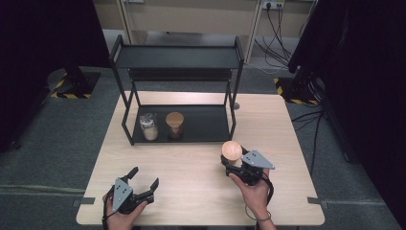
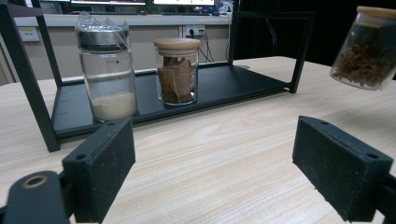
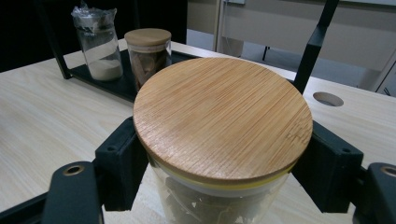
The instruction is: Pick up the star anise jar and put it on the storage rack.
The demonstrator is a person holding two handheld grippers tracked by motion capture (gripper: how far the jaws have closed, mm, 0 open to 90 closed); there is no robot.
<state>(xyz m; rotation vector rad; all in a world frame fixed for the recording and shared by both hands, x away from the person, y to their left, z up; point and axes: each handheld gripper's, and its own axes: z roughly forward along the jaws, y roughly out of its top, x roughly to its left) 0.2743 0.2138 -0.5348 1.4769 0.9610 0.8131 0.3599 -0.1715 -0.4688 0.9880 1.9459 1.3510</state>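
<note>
Item: glass jar [image 3: 219,196] with round bamboo lid [image 3: 223,119], dark dried contents, tilted, lifted off the table [image 1: 201,167] at right front, clamped in the right gripper [image 1: 239,165]. Left gripper [image 1: 141,181]: jaws spread, nothing between them. Black two-tier rack [image 1: 177,57] at table's far side; lower shelf bears a foil-topped jar of pale powder [image 1: 149,127] beside a wood-lidded jar [image 1: 174,124]. Light wood tabletop; grey carpet floor [image 1: 57,139].

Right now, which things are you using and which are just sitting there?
In use: jar with a wooden lid, clamped in the right hand-held gripper; rack.
Just there: left hand-held gripper, open; sand jar; second wooden-lid jar.
</note>
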